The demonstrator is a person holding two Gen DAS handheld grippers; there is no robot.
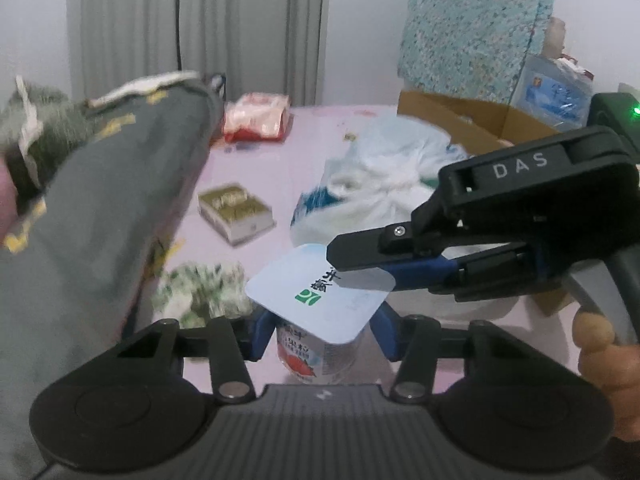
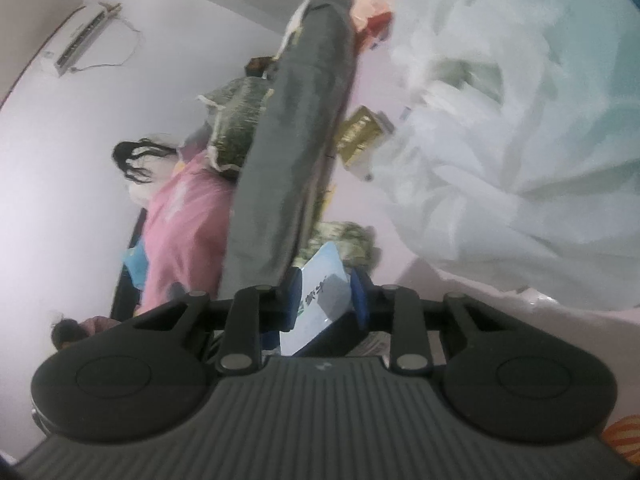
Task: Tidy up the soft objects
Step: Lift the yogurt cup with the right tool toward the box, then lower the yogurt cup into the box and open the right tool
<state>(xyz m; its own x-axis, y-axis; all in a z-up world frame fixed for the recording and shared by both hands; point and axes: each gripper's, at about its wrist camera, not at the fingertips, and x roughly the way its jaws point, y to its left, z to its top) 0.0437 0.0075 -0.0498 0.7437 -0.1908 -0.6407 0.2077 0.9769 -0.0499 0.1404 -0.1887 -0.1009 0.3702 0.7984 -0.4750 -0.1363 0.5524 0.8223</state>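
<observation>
Left wrist view, from the left edge: a grey garment point(image 1: 100, 208) with yellow markings hangs blurred over the pink table surface point(image 1: 320, 140), covering most of the left side. Beyond it, at the far edge of the table, lies a red-and-white packet point(image 1: 258, 118). Nearer sits a gold-and-white box point(image 1: 236, 214), and in front of that a crumpled green-and-white wrapper point(image 1: 202, 294).

At centre, the left gripper point(image 1: 320, 330) holds a yogurt cup point(image 1: 316, 354) by its body — blue pads pressed against both sides, the foil lid point(image 1: 316, 296) tilted up toward the camera.

Behind the cup a white plastic bag point(image 1: 384, 172) rests on the table; a cardboard box point(image 1: 452, 116) stands further back.

From the right, the right gripper point(image 1: 362, 270) reaches in, its black and blue fingers pinched flat on the right edge of the foil lid. A bare hand point(image 1: 600, 364) grips its handle at the right border.

Right wrist view confirms this: the lid's edge point(image 2: 320, 300) sits clamped between the blue pads point(image 2: 358, 300), the fingers narrow. The grey garment point(image 2: 296, 152) runs up the middle, the gold box point(image 2: 360, 132) beside it, and the white bag point(image 2: 516, 128) fills the right side — heavily blurred.
</observation>
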